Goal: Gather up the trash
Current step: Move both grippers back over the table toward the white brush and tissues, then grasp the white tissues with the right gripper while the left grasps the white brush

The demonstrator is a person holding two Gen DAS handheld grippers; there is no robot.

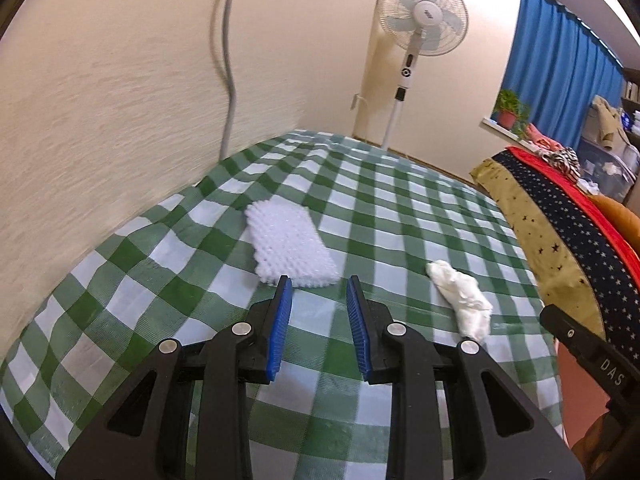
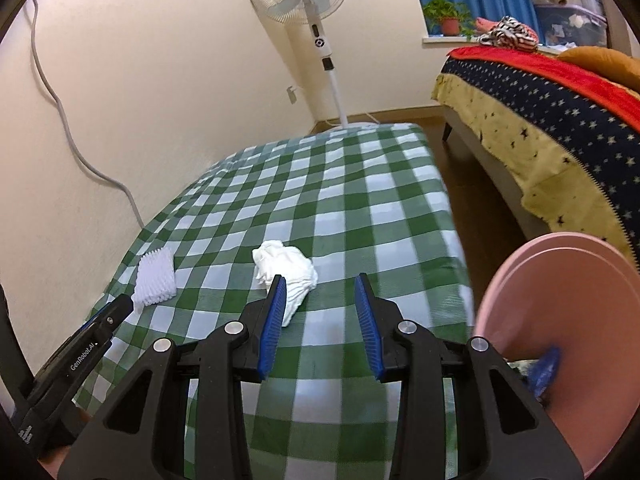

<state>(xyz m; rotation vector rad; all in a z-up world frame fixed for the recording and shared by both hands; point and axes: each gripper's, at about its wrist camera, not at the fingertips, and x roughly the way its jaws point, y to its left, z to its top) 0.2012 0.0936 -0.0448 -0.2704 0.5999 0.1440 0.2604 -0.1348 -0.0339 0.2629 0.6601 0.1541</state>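
Two pieces of trash lie apart on the checked cloth (image 2: 360,208): a crumpled tissue (image 2: 286,270) just ahead of the right gripper (image 2: 320,280), and a foam net (image 1: 290,242) just ahead of the left gripper (image 1: 319,282) — each tool apparently lined up on its own piece. Both sets of jaws stand partly apart with nothing between them, neither pad touching its target. A pink bin (image 2: 560,320) waits at the table's right edge, likely the drop-off — its rim is cut off by the frame, and a blue item (image 2: 546,368) inside is too blurred to identify.
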